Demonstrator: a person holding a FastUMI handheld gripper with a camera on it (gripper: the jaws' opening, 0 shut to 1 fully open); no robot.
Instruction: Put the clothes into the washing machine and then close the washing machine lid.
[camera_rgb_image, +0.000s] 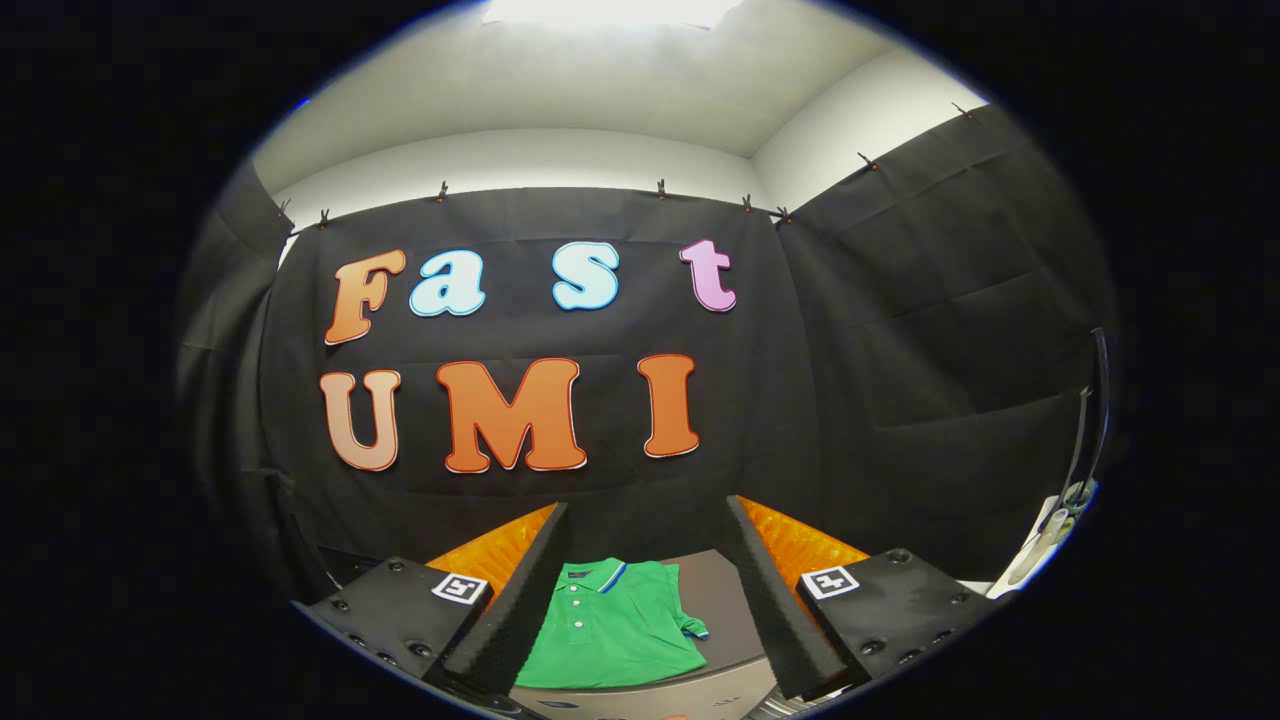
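Spread wide, gripper (645, 590) with nothing pinched between its two fingers (520, 600), held up off the surface and pointed toward the far wall. Sitting in the gap just ahead of those fingers: a green polo shirt (615, 625), folded flat, collar toward the far side, buttons up, one short sleeve poking out to the right. Lying on a grey flat surface (715, 600), maybe the washer top, can't really tell. Black cloth wall (900, 380) far behind, white ceiling (600, 90) above. Off to the far right, some pale gear with a dark cable (1095, 420), too blurry to make out.
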